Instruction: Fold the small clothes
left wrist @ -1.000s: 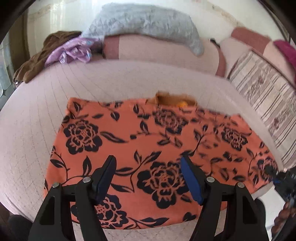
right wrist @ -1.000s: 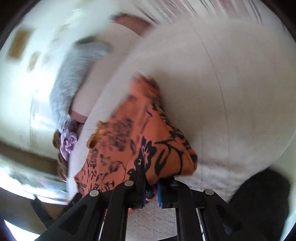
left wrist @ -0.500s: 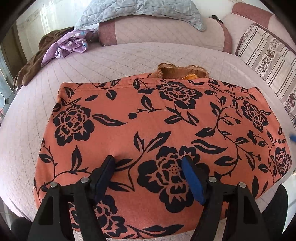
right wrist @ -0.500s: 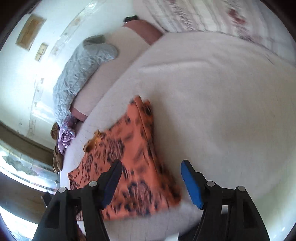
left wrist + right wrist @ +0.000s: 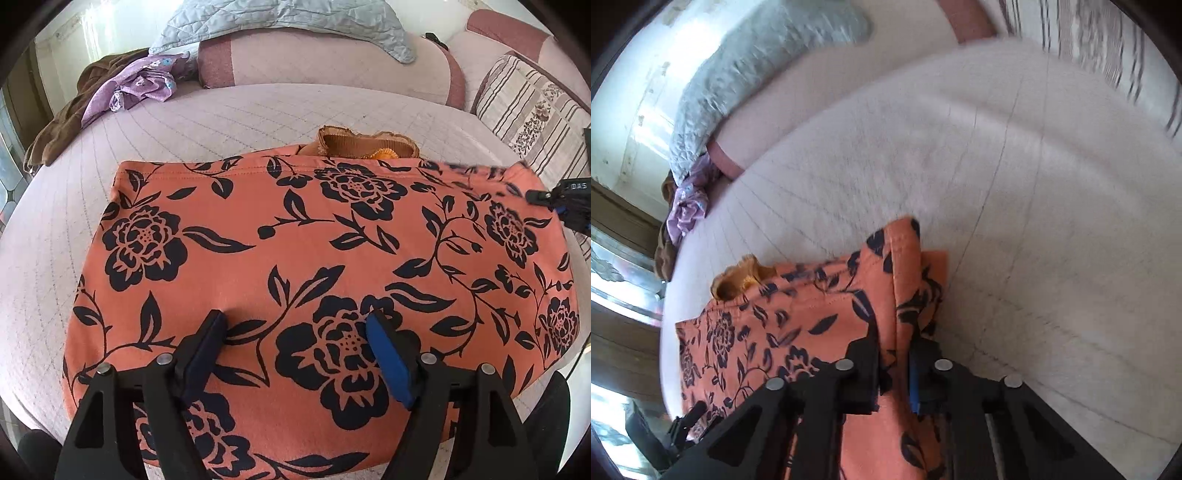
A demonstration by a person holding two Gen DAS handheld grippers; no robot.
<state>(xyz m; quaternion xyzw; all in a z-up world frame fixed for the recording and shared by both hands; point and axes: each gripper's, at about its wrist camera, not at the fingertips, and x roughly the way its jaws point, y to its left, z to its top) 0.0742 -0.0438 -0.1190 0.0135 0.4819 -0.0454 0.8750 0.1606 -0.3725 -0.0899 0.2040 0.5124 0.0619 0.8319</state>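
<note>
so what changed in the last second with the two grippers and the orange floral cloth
The right gripper, open half a second ago, has shut again on the right edge of the orange floral cloth. The left gripper stayed open over the cloth, moving closer. The cloth remains flat.

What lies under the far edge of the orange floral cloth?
A brown ribbed knit garment sticks out from under the orange floral cloth; the rest of it is covered.

A quilted pale pink bed fills the view. At 12 o'clock a grey quilted blanket drapes over a pink bolster. At 10 o'clock, crumpled purple cloth lies on a brown garment. At 2 o'clock sits a striped cushion.
</note>
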